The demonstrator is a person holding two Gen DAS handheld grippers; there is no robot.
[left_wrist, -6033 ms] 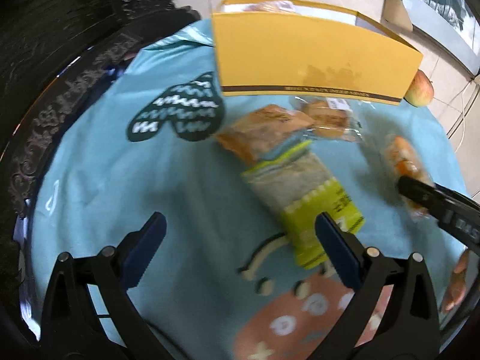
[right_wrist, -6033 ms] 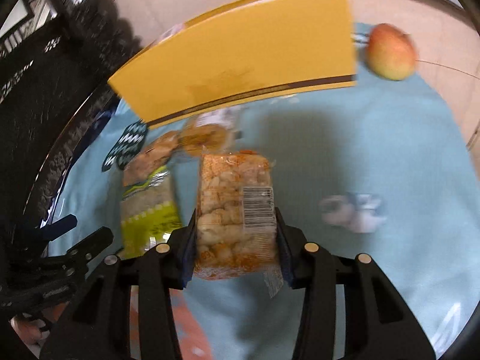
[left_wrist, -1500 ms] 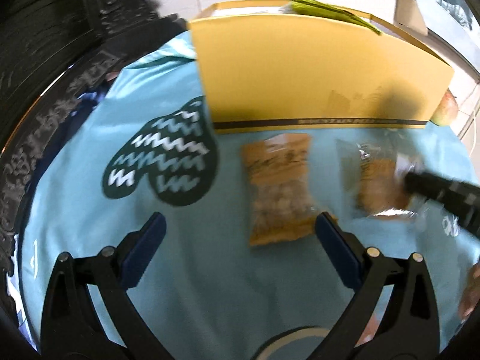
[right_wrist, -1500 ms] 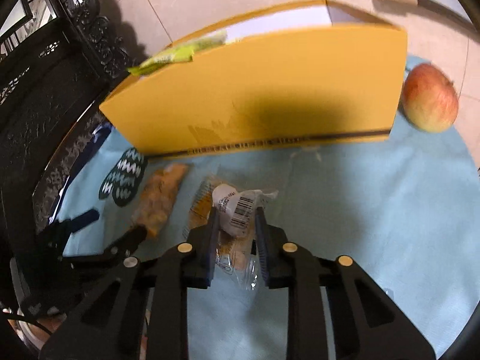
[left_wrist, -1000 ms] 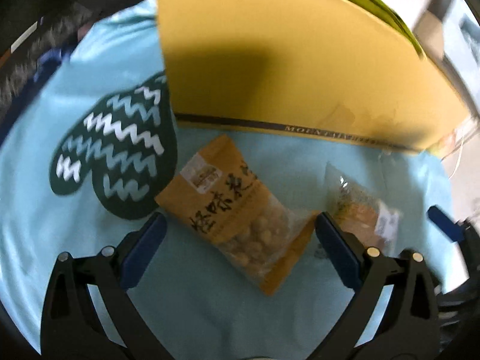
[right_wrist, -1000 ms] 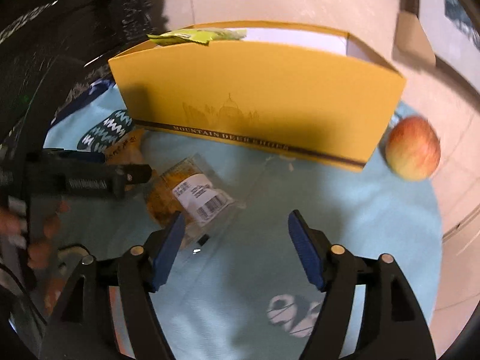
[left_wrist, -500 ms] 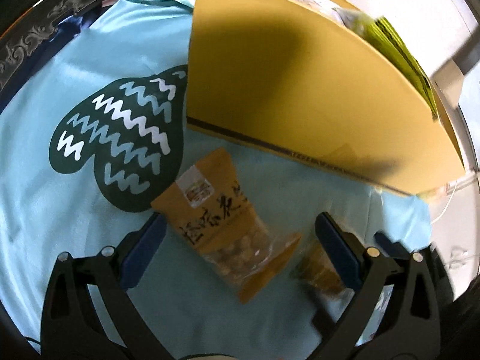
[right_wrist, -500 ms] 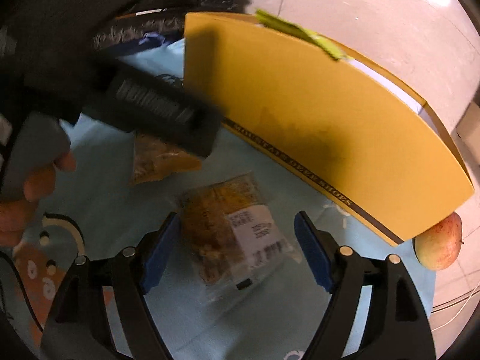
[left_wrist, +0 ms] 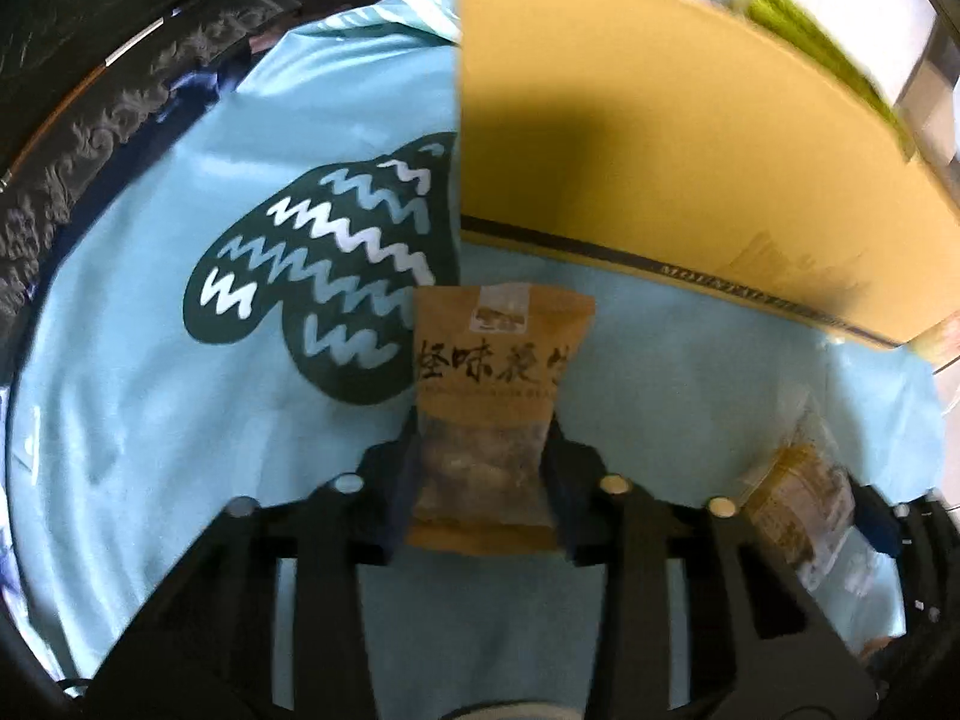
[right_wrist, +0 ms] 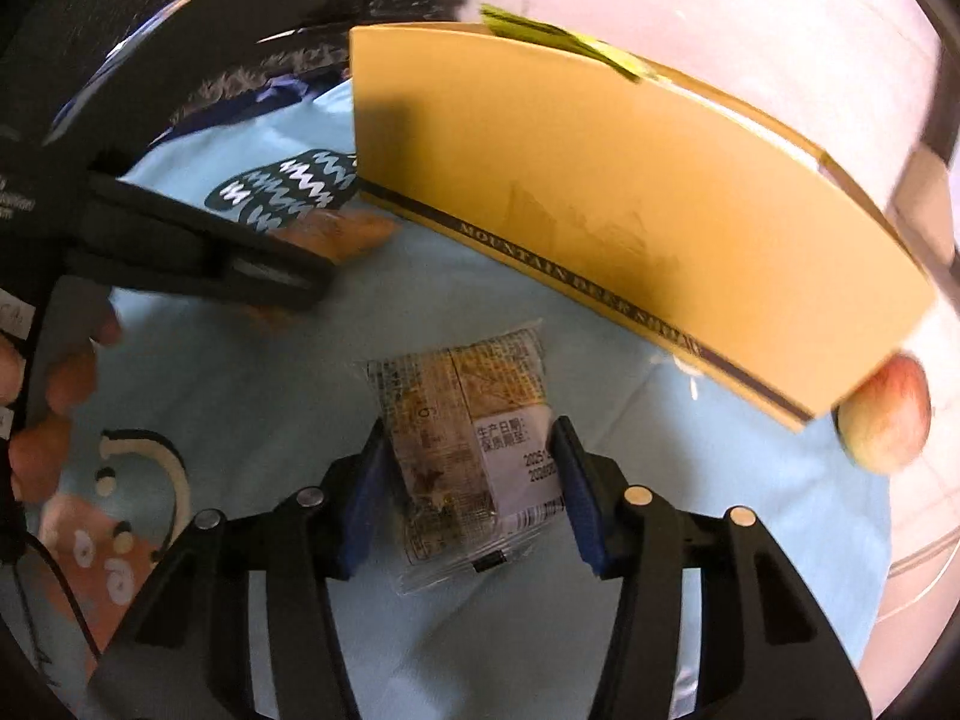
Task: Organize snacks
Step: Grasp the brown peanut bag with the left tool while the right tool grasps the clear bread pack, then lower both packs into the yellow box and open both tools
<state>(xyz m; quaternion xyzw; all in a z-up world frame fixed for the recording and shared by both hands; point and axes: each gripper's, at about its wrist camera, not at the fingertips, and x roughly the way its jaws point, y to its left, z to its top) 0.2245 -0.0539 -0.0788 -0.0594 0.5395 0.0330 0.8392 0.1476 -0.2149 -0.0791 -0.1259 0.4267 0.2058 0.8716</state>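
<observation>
Blue-padded and black, the left tool (left_wrist: 483, 462) is now pinching the brown peanut packet (left_wrist: 489, 402) by its clear lower half, where half a second ago its jaws were standing wide around the packet as it lay flat; the right tool (right_wrist: 471, 501) is likewise closing in, its pads touching both sides of the clear pastry packet (right_wrist: 465, 438), though whether it is already gripping firmly I cannot tell. Both remaining loose snacks are thus being taken at once, so the job seems to be nearing its last carry. Beyond the tools, the light blue cloth (left_wrist: 150, 360) is covering the surface, with its dark mitten print (left_wrist: 336, 276) just left of the peanut packet. Toward the far edge, the yellow box (right_wrist: 600, 192) is standing open-topped, with a green packet (right_wrist: 564, 39) poking above its rim; what else is lying inside is hidden by the front wall. An apple (right_wrist: 888, 414) is resting at the box's right corner.
</observation>
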